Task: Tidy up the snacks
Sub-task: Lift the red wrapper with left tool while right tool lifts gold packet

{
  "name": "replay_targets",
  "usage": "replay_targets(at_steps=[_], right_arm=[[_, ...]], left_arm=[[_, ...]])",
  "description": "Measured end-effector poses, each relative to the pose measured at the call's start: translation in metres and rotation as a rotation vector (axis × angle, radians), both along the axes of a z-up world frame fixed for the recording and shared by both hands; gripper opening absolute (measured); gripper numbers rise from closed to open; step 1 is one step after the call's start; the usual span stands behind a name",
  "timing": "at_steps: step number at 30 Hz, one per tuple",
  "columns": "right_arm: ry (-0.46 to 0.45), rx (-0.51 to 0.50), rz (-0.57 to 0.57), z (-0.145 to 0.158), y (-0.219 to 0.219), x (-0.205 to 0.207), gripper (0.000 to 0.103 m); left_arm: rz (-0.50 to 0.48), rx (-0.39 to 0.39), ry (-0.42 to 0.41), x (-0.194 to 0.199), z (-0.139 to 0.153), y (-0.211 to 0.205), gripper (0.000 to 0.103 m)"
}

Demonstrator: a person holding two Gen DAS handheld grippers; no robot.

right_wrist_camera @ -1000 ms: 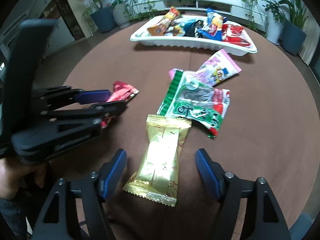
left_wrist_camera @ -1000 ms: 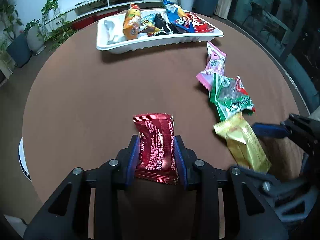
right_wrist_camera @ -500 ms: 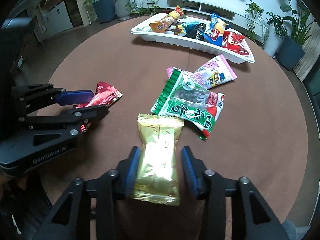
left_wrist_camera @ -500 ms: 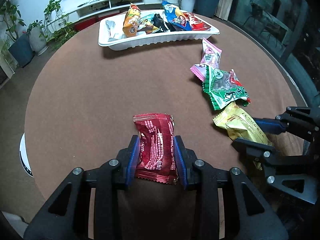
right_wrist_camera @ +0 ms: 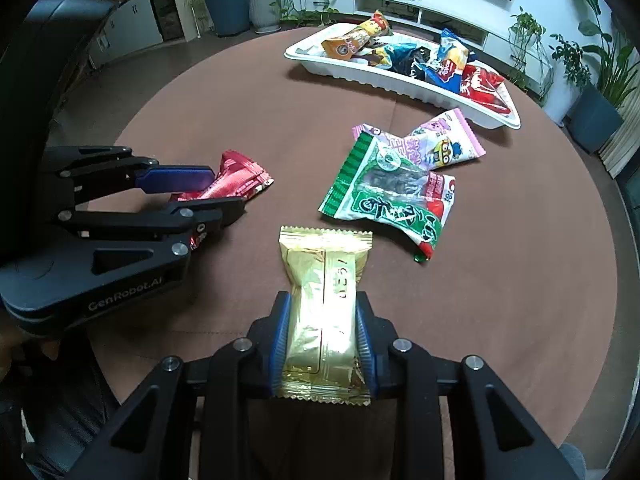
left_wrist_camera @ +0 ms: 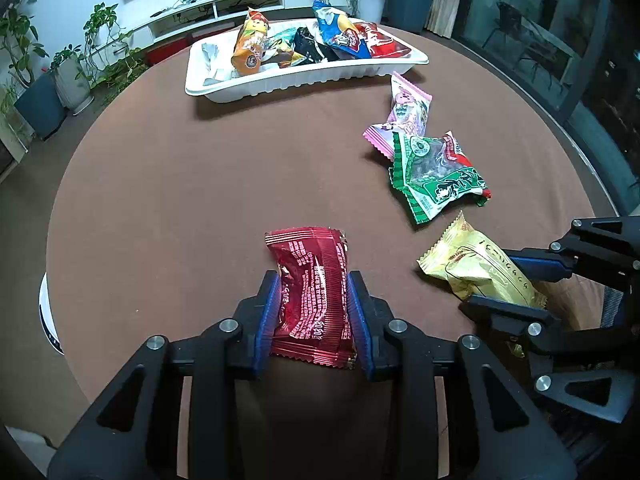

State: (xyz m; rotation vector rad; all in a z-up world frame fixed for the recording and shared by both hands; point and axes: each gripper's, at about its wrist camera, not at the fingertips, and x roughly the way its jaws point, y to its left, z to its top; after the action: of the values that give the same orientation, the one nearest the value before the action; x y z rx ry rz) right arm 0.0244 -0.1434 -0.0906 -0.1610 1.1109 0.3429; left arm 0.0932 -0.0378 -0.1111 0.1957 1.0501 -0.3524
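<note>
Gold foil sits pinched between my right gripper (right_wrist_camera: 322, 344) pads: the jaws are clamped on the gold packet (right_wrist_camera: 325, 312) at its lower half, with most of the wrapper sticking out ahead. My left gripper (left_wrist_camera: 314, 316) is likewise clamped on the red packet (left_wrist_camera: 312, 292), pads pressing its two long sides. Both packets are near my edge of the brown table (left_wrist_camera: 200, 184), and the white tray (left_wrist_camera: 280, 80) where the other snacks are piled is well apart, across the table.

My worry is the wrappers. They look slick and puffed with air, so I judge either one could squirm out as I carry it, especially the gold one, held low with its free end overhanging. Squeezing harder might crush whatever is inside.

The two tools are close side by side; if I swing both toward the tray together, I could knock one against the other and jar a packet loose.

The green packet (right_wrist_camera: 384, 196) and pink packet (right_wrist_camera: 444, 144) lie between me and the tray. A low carry could drag across them and scatter them. The tray also looks crowded, so a careless drop might land on the rim and slide back out.
</note>
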Motion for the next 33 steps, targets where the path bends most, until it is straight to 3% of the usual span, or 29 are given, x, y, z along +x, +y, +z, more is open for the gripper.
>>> replay_targets(at_steps=[15,24,33], right_arm=[[0.003,0.134,-0.049,0.013,-0.025,-0.009,0.033],[-0.009,0.196,-0.071,0.023,-0.034,-0.007,0.033],[-0.035,0.262,-0.144,0.040,-0.069,0.006,0.033]], left_arm=[[-0.004,-0.049,-0.001,-0.004,0.004,0.001,0.021],[0.020,-0.122,-0.002,-0.002,0.013,0.011,0.017],[0.060,-0.199,-0.024,0.013,0.035,0.031,0.017]])
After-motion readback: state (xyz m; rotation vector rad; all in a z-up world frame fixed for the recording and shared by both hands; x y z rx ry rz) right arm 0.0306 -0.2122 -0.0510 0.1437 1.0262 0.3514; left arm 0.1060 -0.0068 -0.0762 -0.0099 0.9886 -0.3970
